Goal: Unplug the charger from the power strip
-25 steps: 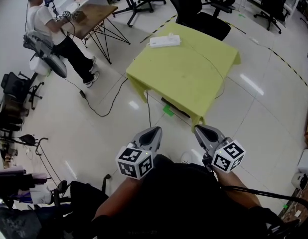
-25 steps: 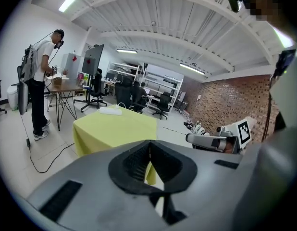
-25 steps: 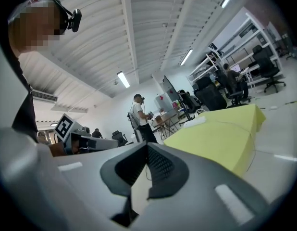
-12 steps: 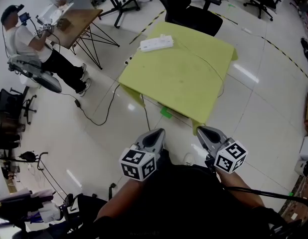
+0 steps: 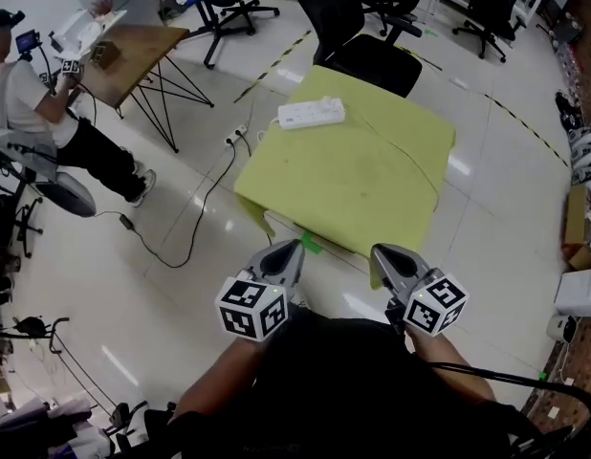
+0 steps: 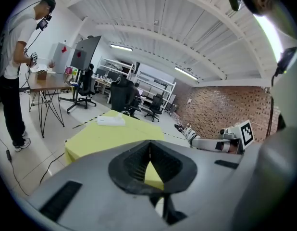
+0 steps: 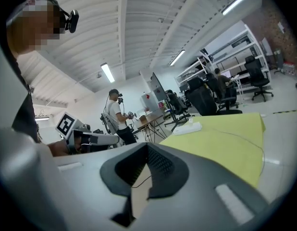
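A white power strip [image 5: 312, 114] lies at the far left corner of the yellow-green table [image 5: 372, 189]; a thin cable [image 5: 403, 134] runs from it across the top to the right edge. Any charger on it is too small to make out. Both grippers hang side by side over the floor, just short of the table's near edge and far from the strip. My left gripper [image 5: 294, 248] is shut and empty, and so is my right gripper [image 5: 380, 252]. The strip also shows far off in the left gripper view [image 6: 111, 121] and the right gripper view [image 7: 187, 128].
A person [image 5: 32, 113] stands at a wooden desk [image 5: 123, 51] at the far left. Black office chairs [image 5: 358, 27] stand behind the table. Cables [image 5: 176, 232] trail over the floor left of the table. Boxes [image 5: 580, 290] sit at the right edge.
Both grippers have come forward together, and the table's near edge now lies just beyond their tips. Their jaws stay shut.
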Demonstrator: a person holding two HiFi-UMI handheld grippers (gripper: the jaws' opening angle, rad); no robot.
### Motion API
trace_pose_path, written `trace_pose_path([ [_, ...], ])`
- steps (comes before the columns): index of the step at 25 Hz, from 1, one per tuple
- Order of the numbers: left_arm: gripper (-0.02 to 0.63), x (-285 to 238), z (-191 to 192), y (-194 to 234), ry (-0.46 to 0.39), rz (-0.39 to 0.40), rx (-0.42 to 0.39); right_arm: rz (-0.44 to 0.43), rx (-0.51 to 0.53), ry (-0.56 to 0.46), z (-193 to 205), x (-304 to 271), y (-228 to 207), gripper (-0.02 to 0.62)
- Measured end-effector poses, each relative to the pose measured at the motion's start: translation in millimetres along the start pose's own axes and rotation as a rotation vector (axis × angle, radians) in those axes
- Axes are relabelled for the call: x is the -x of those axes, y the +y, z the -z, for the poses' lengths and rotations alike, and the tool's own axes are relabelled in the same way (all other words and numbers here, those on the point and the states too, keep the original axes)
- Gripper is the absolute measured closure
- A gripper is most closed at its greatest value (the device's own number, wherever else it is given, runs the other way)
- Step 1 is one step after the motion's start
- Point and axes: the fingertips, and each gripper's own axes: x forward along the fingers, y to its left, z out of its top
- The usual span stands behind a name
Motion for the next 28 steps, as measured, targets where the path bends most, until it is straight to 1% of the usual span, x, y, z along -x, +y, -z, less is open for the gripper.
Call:
trace_pose_path([
  [3, 0.599, 3.6, -8.7, 28.4, 0.008, 0.022, 0.003, 0.019, 0.011, -0.003, -6.6, -26.4, 11.5, 0.594],
  [6, 0.599, -2.5, -17.7, 54.7, 0.011, 0.03, -0.002, 0.034, 0.034, 0.001, -10.2, -47.1, 13.5, 0.592],
  [9, 0.6, -11.6, -26.7, 73.2, 0.006, 0.022, 0.016, 0.048, 0.03, 0.016, -9.7, -56.9, 6.2, 0.592],
  [12, 0.598, -21.1, -39.5, 80.6, -0.005, 0.025, 0.022, 0.067, 0.018, 0.014, -19.7, -62.7, -5.8, 0.593],
  [15, 0.599, -38.3, -48.0, 89.6, -0.003, 0.009, 0.018, 0.055, 0.019, 0.017, -27.7, -74.3, -20.4, 0.593],
  [19, 0.6, -58.2, -55.9, 87.5, 0.007, -0.022, 0.032, 0.021, -0.007, 0.021, -36.4, -82.3, -42.8, 0.592],
  [23, 0.599, -81.9, -66.8, 77.5, 0.024, -0.04, -0.006, -0.021, -0.013, -0.007, -51.6, -88.7, -66.9, 0.592],
  [28, 0.598, -102.7, -69.3, 74.4, 0.053, -0.082, -0.028, -0.045, -0.061, -0.022, -49.2, -89.9, -95.5, 0.594],
])
